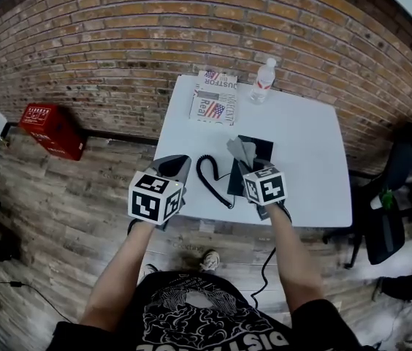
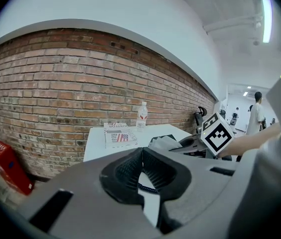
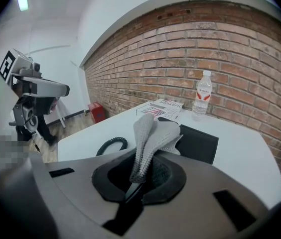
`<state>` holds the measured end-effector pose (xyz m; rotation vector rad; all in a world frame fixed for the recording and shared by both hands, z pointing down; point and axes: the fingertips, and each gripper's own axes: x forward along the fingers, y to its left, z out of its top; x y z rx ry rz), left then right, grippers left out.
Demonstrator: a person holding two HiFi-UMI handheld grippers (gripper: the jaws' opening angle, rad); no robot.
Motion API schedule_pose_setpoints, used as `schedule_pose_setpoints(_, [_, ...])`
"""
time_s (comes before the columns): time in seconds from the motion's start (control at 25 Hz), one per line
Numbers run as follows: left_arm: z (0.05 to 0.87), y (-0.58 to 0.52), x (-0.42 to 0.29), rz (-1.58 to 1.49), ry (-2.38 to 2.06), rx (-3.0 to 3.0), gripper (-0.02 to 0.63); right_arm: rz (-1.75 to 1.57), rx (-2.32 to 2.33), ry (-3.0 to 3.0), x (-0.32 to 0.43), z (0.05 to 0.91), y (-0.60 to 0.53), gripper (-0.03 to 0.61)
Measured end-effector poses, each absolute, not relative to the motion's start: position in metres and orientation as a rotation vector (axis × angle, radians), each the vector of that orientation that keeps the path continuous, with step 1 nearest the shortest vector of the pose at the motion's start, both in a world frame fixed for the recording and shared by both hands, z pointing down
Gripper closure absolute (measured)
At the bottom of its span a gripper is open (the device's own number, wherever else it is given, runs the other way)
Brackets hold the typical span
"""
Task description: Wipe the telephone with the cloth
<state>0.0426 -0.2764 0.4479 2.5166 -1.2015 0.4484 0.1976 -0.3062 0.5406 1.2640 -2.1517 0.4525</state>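
Cloth [image 3: 150, 133] pinched in right tool [image 3: 141, 177], over telephone [image 3: 199, 143] — left tool [image 2: 141, 152] closed, forearms [image 1: 122, 269] outstretched

Bright, even indoor light w/ ceiling strips, strong fisheye warp, dark vignetted corners.

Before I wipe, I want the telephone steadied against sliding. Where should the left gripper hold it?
Judging by its flat pose, pinch the telephone by its left edge, coming from the left past the coiled cord; the right gripper, shut on the cloth, is at its near side.
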Motion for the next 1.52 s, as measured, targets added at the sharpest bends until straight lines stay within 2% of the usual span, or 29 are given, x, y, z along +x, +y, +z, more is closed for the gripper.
schedule_pose_setpoints(0.72, [0.455,-0.247,0.021,0.450,-1.145,2.529,0.606,0.537,1.288,-2.105,0.183,0.566,-0.258,0.568])
schedule_pose_setpoints(1.52, [0.462,-0.239,0.045,0.486,-0.976,2.597,0.607,0.629,1.325,-2.059,0.172,0.589,-0.211,0.568])
